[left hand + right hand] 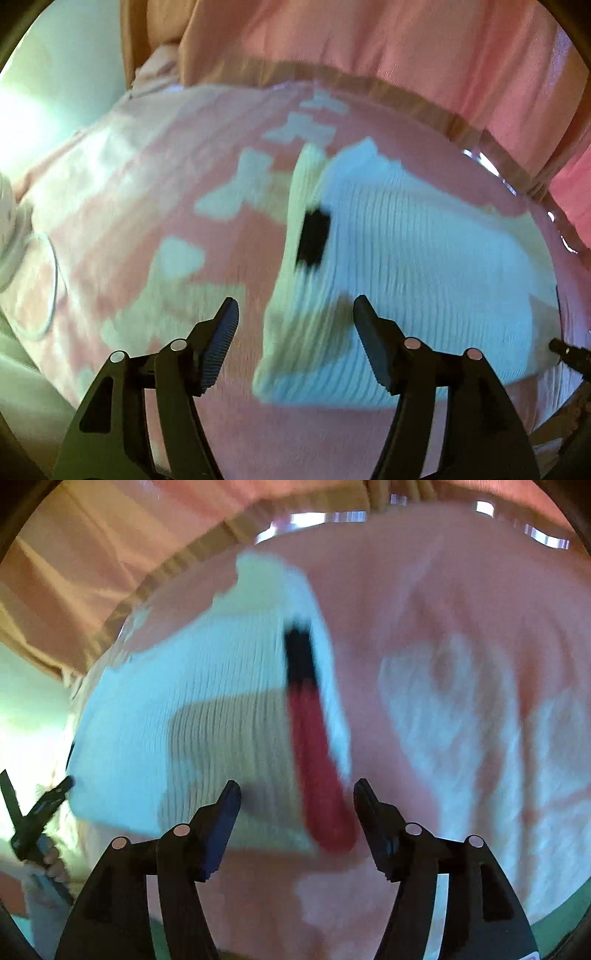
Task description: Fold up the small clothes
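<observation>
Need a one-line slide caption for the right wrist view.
Open right gripper above a white ribbed garment with a black-and-red strip on a pink patterned cloth.

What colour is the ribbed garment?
White ribbed garment, clearest in the left wrist view.

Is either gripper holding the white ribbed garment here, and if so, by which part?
Neither. The left gripper and right gripper are open above the white ribbed garment.
</observation>
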{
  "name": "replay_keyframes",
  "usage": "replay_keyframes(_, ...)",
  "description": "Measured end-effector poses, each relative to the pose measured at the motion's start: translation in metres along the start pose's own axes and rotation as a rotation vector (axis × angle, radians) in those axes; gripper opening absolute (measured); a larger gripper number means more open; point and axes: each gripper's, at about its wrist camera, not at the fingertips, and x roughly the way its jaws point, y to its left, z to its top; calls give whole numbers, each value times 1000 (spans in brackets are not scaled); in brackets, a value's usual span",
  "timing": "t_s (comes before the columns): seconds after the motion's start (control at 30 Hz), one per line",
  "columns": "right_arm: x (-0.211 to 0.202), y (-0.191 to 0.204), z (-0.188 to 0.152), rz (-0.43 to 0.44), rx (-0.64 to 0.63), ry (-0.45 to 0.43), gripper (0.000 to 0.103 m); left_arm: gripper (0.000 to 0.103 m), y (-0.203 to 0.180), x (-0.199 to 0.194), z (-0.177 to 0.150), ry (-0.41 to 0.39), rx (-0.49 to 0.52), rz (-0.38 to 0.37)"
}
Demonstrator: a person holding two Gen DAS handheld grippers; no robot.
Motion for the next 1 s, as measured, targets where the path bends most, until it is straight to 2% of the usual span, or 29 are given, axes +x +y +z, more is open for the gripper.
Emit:
replay_keyframes(0.03,4,1,-5,0,0,2,64,62,2,3,-5,22,-12,-14)
replay_keyframes(0.07,3,5,-7,-19,-20,-21,63,50,5,10,-9,66,-43,-46)
replay_keyframes(0.1,5,10,-7,-35,-48,-14,46,29,5,14,-12,92,-56,-74)
replay_keyframes(0.13,6,13,-6,-38,-68,-12,15,22,5,16,-13,111,-61,-93)
replay_keyframes(0.17,2,14,-4,-31,-66,-34,16,12,3,14,-10,104,-47,-95)
replay_keyframes(0.2,-4,15,-1,-19,-63,-53,14,9,2,10,-8,92,-36,-102)
replay_keyframes(0.3,-52,17,1,-29,-95,-189,12,8,7,-13,-6,46,-25,-91)
replay_keyframes(0.33,-60,11,-1,-42,-89,-198,12,8,12,-16,-9,51,-34,-83)
replay_keyframes(0.4,-49,-5,-7,-80,-56,-141,12,8,27,-5,-26,117,-80,-57)
replay_keyframes(0.43,-35,-14,-12,-103,-36,-78,12,8,31,3,-33,159,-96,-52)
replay_keyframes(0.47,-14,-21,-20,-120,-13,15,12,9,29,6,-36,162,-88,-39)
replay_keyframes(0.5,-9,-21,-23,-128,-17,17,13,9,21,4,-37,141,-28,-5)
replay_keyframes(0.53,-12,-10,-23,-177,-83,3,14,9,12,1,-38,120,32,29)
replay_keyframes(0.6,-22,2,-22,-217,-142,-33,18,12,3,-5,-40,103,67,52)
replay_keyframes(0.63,-32,7,-20,-207,-140,-56,21,13,-1,-10,-40,92,74,54)
replay_keyframes(0.7,-52,17,-15,-203,-157,-124,23,18,-14,-33,-33,12,91,33)
replay_keyframes(0.73,-63,24,-8,-210,-174,-165,31,23,-22,-45,-24,-27,103,24)
replay_keyframes(0.77,-70,32,-2,-209,-187,-186,38,37,-28,-52,-16,-57,110,16)
replay_keyframes(0.8,-74,39,8,-195,-206,-202,51,46,-39,-60,-3,-96,129,2)
replay_keyframes(0.83,-75,47,19,-173,-230,-216,55,49,-48,-64,6,-116,149,-4)
replay_keyframes(0.87,-69,58,35,-158,-258,-222,55,54,-63,-63,23,-137,174,-9)
replay_keyframes(0.93,-52,66,64,-175,-283,-223,55,58,-80,-51,49,-159,204,-11)
replay_keyframes(1.0,-27,69,89,-168,-281,-195,55,70,-89,-16,77,-124,187,14)
